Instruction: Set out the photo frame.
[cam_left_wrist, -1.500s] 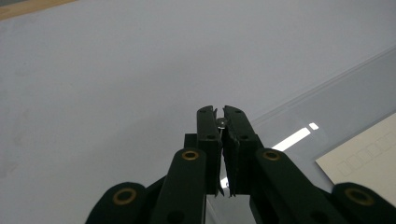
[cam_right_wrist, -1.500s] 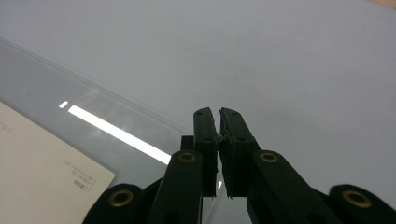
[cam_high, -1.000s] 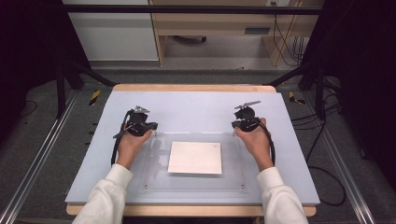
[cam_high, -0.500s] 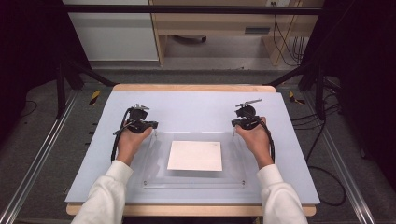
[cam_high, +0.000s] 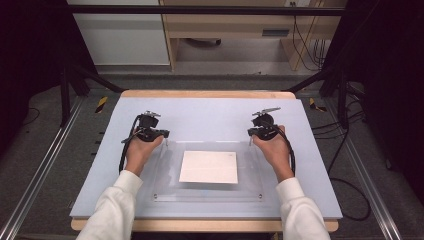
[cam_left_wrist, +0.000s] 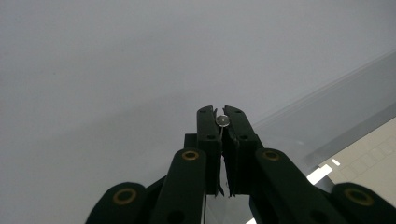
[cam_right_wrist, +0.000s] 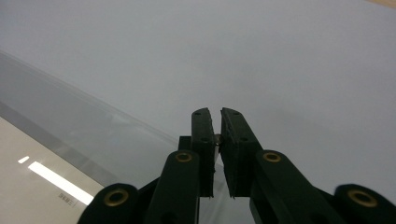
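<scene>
High view puts a clear acrylic plate (cam_high: 165, 185) flat on the pale blue-grey bench (cam_high: 210, 112), toward the person's side, with a square sheet of white paper (cam_high: 209, 167) lying within its outline; whether the sheet is over or under the plate I cannot tell. At each far corner of the plate stands a small peg. The left gripper (cam_high: 164, 136) has its fingers closed tight on the left peg (cam_left_wrist: 222, 121), whose round, shiny metal head shows between the black pads in the left gripper view. The right gripper (cam_high: 251, 134) holds the right peg (cam_right_wrist: 217, 138) the same way, its jaws having just been opening a touch, so a thin gap shows around the stub. I judge the step to be working these two corner fasteners, either seating or drawing them. The next move calls for a straight, even pull or push on both pegs at once, without tilting the plate or shifting the sheet. The plate looks rigid, glossy and slippery, its edges catching the light. The paper is thin and matt, the pegs tiny and hard, and the bench top smooth and dull.
</scene>
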